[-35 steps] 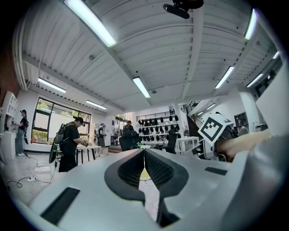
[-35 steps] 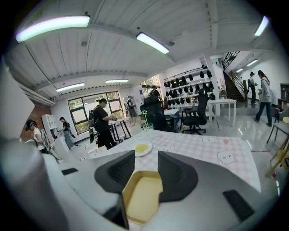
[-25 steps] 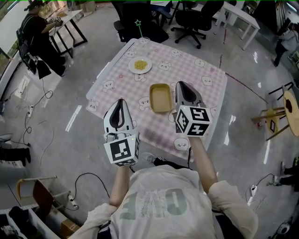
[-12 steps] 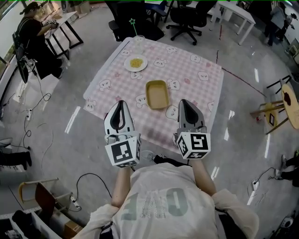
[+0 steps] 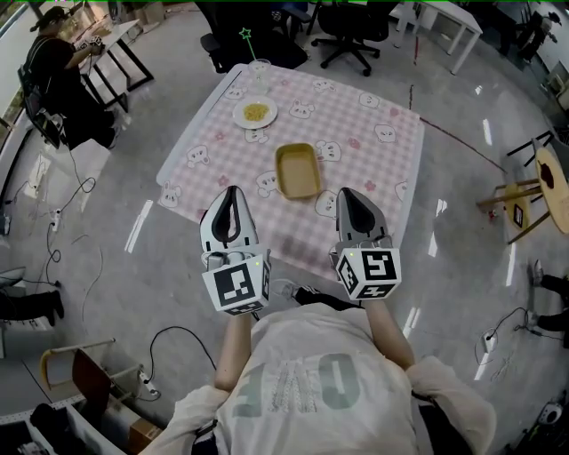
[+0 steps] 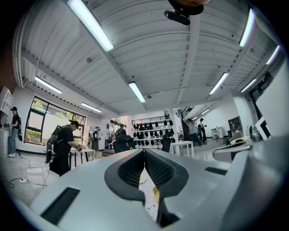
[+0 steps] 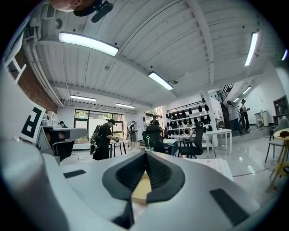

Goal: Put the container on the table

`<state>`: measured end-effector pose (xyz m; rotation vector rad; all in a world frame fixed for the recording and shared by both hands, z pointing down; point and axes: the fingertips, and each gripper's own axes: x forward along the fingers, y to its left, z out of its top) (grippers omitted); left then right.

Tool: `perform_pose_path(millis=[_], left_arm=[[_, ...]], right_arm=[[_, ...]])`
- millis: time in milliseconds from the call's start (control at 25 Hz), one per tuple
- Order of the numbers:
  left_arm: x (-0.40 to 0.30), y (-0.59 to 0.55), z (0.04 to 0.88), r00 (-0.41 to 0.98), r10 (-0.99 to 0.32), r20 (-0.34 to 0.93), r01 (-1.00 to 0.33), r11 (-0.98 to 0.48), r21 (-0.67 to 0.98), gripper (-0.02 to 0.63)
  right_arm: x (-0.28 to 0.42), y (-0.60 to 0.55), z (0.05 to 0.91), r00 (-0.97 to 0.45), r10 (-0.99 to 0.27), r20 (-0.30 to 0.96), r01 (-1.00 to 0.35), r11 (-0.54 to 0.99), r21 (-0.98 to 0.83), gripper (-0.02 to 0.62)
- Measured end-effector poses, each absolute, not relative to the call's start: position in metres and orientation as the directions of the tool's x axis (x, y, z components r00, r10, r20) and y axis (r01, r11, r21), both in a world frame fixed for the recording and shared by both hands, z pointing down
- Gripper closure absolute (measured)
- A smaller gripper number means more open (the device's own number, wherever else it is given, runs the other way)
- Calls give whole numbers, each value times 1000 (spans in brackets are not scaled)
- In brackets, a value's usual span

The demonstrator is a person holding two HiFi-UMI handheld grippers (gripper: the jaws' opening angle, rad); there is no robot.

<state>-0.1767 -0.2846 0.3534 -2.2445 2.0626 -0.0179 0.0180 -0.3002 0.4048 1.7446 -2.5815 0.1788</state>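
Observation:
The yellow rectangular container (image 5: 298, 171) stands empty on the pink checked table (image 5: 373, 151), near its middle. My right gripper (image 5: 341, 192) hovers over the table's near edge, a little to the right of the container and apart from it, jaws shut on nothing. In the right gripper view the container (image 7: 142, 188) shows beyond the shut right gripper (image 7: 145, 154). My left gripper (image 5: 231, 190) hangs at the near left edge of the table, also shut and empty. The left gripper (image 6: 144, 151) shows its pads meeting in the left gripper view.
A white plate of yellow food (image 5: 256, 112) and a glass with a green star stick (image 5: 258, 69) stand at the table's far side. Office chairs (image 5: 356, 27) are beyond it, a person at a desk (image 5: 49, 62) far left, a wooden stool (image 5: 524, 209) right, cables on the floor.
My right gripper has drawn back from beside the container toward the table's near edge. The container stays on the table. The left gripper has hardly moved.

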Motion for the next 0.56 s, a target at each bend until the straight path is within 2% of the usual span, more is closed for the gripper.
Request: perform_pose_path(millis=[560], left_arm=[[-175,-282,358,92,-994,-54,-994,-88,-70,578]], right_arm=[[22,-303,403,-362,-928,85,-931,355,-81,567]])
